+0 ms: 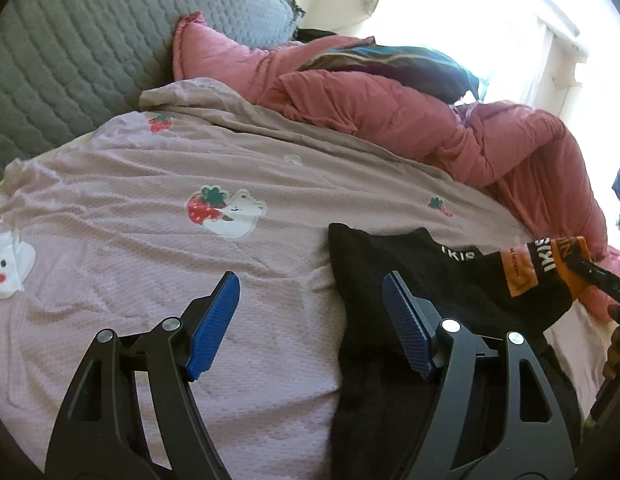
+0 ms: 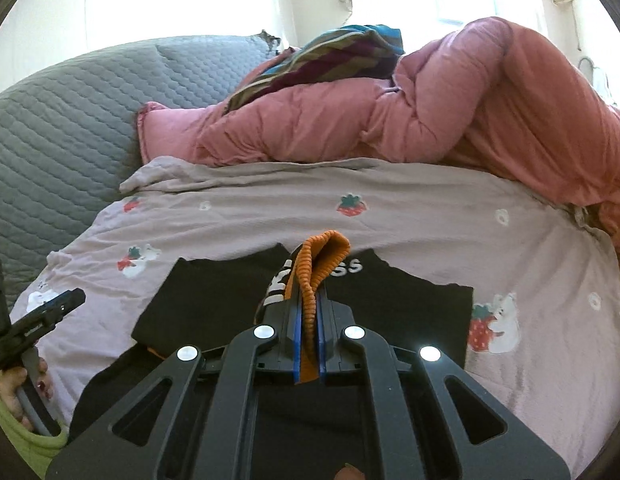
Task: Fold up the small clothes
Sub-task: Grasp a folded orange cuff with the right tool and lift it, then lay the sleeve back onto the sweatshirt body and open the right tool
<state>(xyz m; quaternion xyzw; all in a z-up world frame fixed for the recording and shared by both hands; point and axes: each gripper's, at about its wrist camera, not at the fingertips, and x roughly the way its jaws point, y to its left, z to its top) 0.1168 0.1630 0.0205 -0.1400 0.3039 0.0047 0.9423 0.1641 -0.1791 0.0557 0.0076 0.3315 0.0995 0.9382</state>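
The right tongs (image 2: 308,332) clamp the black garment's (image 2: 214,300) orange ribbed cuff (image 2: 322,264), lifted and pointing far; the garment's near end is hidden. Left tongs (image 1: 310,320) hover apart over the bed (image 1: 150,240).

The garment (image 2: 230,304) lies on the sheet (image 2: 430,216), quilt (image 2: 470,112) behind.

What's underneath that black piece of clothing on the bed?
The black garment lies on a lilac strawberry-print sheet. Whatever is directly beneath its middle is covered.
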